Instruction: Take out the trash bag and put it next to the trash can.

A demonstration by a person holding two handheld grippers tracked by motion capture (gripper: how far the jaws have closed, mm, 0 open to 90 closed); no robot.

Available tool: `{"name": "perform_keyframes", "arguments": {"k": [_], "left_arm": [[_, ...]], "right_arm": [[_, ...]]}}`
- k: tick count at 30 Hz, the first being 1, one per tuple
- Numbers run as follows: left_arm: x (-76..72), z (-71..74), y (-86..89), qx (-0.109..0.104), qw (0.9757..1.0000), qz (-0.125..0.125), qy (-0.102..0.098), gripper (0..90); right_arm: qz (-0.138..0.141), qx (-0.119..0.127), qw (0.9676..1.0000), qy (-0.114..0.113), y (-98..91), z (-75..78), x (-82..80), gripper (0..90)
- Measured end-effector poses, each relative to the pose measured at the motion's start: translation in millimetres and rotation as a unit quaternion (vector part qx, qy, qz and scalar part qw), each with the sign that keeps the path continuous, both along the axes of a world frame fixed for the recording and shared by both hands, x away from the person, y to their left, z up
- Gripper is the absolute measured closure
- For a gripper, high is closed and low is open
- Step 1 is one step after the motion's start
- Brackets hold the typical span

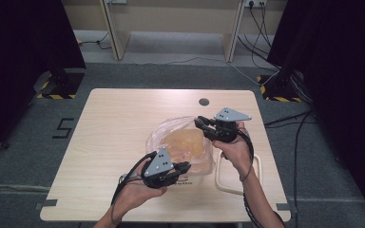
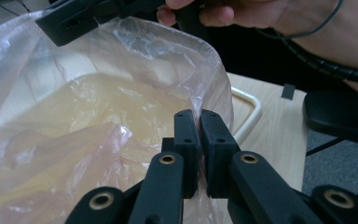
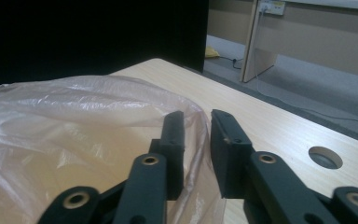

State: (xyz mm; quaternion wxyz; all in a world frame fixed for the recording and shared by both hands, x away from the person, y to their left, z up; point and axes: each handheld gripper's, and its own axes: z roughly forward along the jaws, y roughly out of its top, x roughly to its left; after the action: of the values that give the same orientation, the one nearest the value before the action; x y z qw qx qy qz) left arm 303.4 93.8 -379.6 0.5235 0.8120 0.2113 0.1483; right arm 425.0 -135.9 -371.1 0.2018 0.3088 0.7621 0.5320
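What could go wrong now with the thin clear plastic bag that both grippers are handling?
The left gripper pinches only a thin edge of the clear plastic bag, so the film may tear or slip out. The right gripper has its jaws apart around the opposite rim; that side could sag and close the bag's mouth.

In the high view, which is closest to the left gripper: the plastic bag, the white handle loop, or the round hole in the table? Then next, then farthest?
From the left gripper:
1. Plastic bag, right at its jaws, which pinch the bag's rim.
2. White handle loop, to its right near the table's front edge.
3. Round hole, farthest, toward the table's back edge.
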Motion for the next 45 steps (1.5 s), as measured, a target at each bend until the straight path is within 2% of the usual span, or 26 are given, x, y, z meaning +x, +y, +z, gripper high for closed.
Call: {"name": "perform_keyframes", "arguments": {"k": [3,4,5,10,12,15,18,22,25,29,30,33,34,39,45], "left_arm": [[-3.0,4.7,1.1,-0.001,1.0000,-0.004,-0.006,86.1],[-3.0,4.7,1.1,-0.001,1.0000,-0.004,-0.006,86.2],[-3.7,6.2,1.5,-0.001,0.9999,-0.005,-0.009,86.3],[-2.6,5.5,3.2,-0.002,1.0000,-0.007,-0.004,86.3],[-1.5,4.9,4.5,-0.003,1.0000,-0.003,-0.003,86.3],[-0.1,6.3,8.8,-0.009,1.0000,0.002,-0.002,86.3],[0.4,9.4,13.8,-0.016,0.9998,0.006,-0.001,86.2],[-0.5,13.8,20.6,-0.025,0.9997,0.009,0.001,86.1],[-0.8,19.7,31.4,-0.036,0.9992,0.015,-0.003,85.9],[0.5,23.1,41.3,-0.049,0.9986,0.020,-0.002,85.9],[1.1,25.8,48.8,-0.057,0.9981,0.024,0.000,85.9],[1.0,28.9,56.3,-0.062,0.9976,0.030,0.000,85.8],[0.4,31.6,63.9,-0.068,0.9971,0.035,0.001,85.8],[-1.2,35.5,79.7,-0.072,0.9963,0.047,0.000,85.6],[1.6,33.4,102.9,-0.085,0.9943,0.064,0.010,85.3]], "right_arm": [[0.001,0.015,0.9998,0.012,0.3,3.8,-2.0,64.4],[0.001,0.015,0.9998,0.012,0.3,3.8,-2.0,64.4],[-0.007,0.031,0.9993,0.021,0.4,6.2,-3.3,55.6],[-0.007,0.050,0.9984,0.026,-2.3,13.5,-6.3,47.8],[-0.007,0.067,0.9972,0.032,-6.6,20.7,-9.5,42.6],[-0.008,0.078,0.9966,0.027,-12.0,29.0,-14.1,41.0],[-0.019,0.071,0.9971,0.021,-18.8,34.3,-16.6,39.9],[-0.031,0.071,0.9967,0.027,-27.7,35.4,-16.8,39.2],[-0.044,0.068,0.9962,0.034,-37.3,32.8,-15.5,38.8],[-0.046,0.059,0.9963,0.040,-41.0,27.3,-13.9,38.3],[-0.047,0.059,0.9962,0.043,-41.7,25.9,-13.7,38.2],[-0.050,0.057,0.9959,0.049,-44.3,22.6,-12.6,38.2],[-0.051,0.057,0.9958,0.049,-45.4,21.8,-12.1,38.2],[-0.056,0.057,0.9952,0.056,-49.3,19.0,-10.7,38.2],[-0.060,0.055,0.9946,0.064,-53.7,14.1,-9.6,38.2]]}}
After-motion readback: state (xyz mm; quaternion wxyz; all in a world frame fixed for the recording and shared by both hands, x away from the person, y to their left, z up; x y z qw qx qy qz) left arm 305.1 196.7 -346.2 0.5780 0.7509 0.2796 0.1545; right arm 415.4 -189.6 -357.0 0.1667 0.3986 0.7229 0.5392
